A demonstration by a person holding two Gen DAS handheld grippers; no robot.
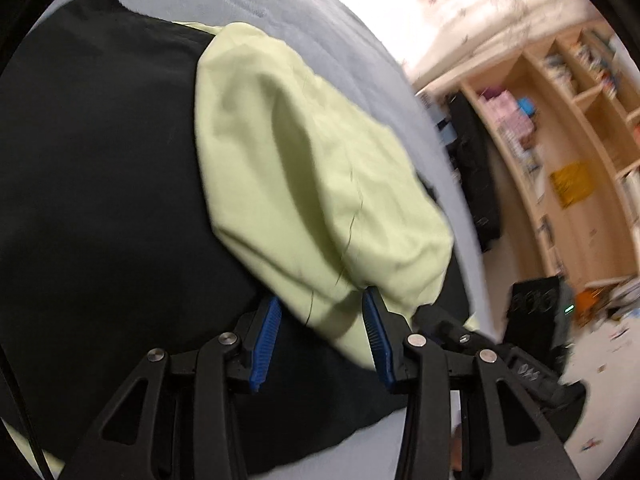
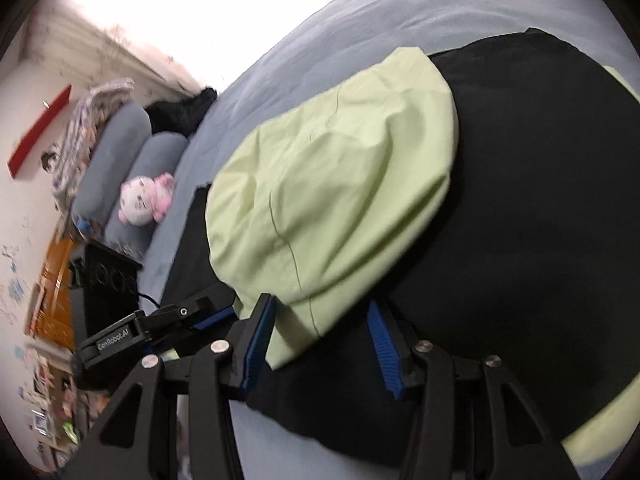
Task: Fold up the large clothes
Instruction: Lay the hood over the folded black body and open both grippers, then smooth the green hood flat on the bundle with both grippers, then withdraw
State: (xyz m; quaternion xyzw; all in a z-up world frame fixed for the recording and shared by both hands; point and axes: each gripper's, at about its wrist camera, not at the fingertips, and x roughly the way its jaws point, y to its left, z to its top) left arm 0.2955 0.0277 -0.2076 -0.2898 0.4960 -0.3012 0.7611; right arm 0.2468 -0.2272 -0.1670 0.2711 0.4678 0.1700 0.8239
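Observation:
A pale green garment [image 1: 304, 168] lies folded over on top of a spread black garment [image 1: 100, 200] on a blue-grey bed [image 1: 280, 12]. My left gripper [image 1: 322, 304] is at the green cloth's near edge. Its blue pads stand apart, with that edge lying loosely between them. In the right wrist view the green garment [image 2: 332, 184] rests on the black garment [image 2: 540, 220]. My right gripper [image 2: 320, 308] also stands open, with a green corner hanging between its fingers and no pad pressing on it. The left gripper's body [image 2: 140, 332] shows just to the left.
Two grey pillows [image 2: 120, 148] and a white-and-pink plush toy [image 2: 140, 200] lie at the head of the bed. Wooden shelves [image 1: 568, 128] full of items stand beyond the bed. A black box [image 1: 536, 304] sits on the littered floor beside it.

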